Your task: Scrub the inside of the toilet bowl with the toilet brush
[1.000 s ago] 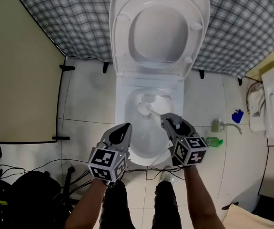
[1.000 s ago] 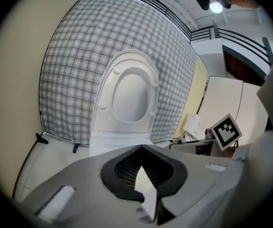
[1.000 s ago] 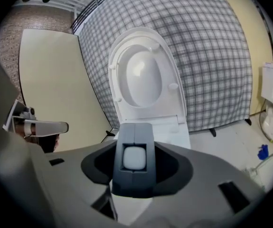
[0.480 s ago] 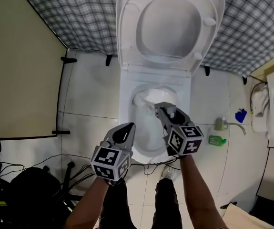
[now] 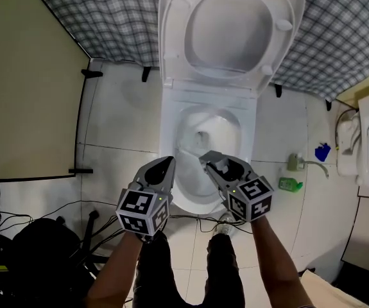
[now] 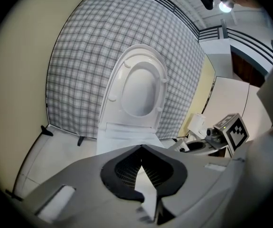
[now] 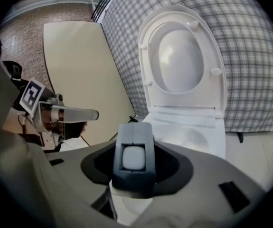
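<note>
My right tongs (image 5: 211, 162) clench the toilet brush (image 7: 134, 156) over the toilet bowl (image 5: 170, 147) — my left tongs (image 5: 165, 168) hang clenched and empty by its near-left rim.

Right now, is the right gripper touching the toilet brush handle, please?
Touching: the right gripper view shows the right gripper clamped on the toilet brush handle, pads against its sides.

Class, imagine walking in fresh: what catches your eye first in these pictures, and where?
The white toilet, its lid raised against a checked cloth, fills the middle. Over it the right tongs grip the toilet brush by its grey handle, while the left tongs hang shut and empty beside the near rim.
</note>
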`<control>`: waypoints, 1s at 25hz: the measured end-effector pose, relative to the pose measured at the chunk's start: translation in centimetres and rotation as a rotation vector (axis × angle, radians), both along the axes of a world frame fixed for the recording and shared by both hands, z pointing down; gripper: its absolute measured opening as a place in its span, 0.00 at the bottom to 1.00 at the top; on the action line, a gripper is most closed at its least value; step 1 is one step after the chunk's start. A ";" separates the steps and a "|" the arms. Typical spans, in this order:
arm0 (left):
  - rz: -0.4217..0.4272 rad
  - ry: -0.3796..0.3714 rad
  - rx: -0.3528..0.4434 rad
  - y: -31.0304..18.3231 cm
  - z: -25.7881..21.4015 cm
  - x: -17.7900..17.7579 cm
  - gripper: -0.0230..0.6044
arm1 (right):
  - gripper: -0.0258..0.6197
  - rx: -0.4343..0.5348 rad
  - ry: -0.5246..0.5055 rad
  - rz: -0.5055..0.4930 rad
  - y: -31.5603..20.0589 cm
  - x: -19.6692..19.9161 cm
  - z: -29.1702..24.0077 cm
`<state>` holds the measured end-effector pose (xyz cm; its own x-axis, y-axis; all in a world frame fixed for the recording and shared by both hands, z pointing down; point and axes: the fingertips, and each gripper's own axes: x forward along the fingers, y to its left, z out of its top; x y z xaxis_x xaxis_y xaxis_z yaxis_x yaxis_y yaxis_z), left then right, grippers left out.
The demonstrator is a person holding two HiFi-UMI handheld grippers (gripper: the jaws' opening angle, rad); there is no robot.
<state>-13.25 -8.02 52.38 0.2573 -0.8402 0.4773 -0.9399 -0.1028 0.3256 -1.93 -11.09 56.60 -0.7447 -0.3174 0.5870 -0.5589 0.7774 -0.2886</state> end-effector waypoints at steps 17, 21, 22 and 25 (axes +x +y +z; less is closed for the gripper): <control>0.018 0.037 -0.009 1.4 0.7 3.9 0.05 | 0.36 -0.081 0.132 -0.348 8.5 6.1 -1.2; 0.028 0.046 -0.009 1.4 0.8 4.8 0.05 | 0.36 -0.094 0.160 -0.372 8.9 7.7 -1.5; 0.029 0.048 -0.010 1.4 0.9 4.8 0.05 | 0.36 -0.100 0.157 -0.360 8.9 8.0 -1.4; 0.033 0.049 -0.014 1.6 1.1 4.7 0.05 | 0.36 -0.114 0.133 -0.307 9.0 7.9 -0.7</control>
<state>-8.54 -6.38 53.48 0.3080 -0.8244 0.4748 -0.9189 -0.1286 0.3728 5.98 -2.09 55.92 -0.7102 -0.0171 0.7038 -0.3425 0.8819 -0.3241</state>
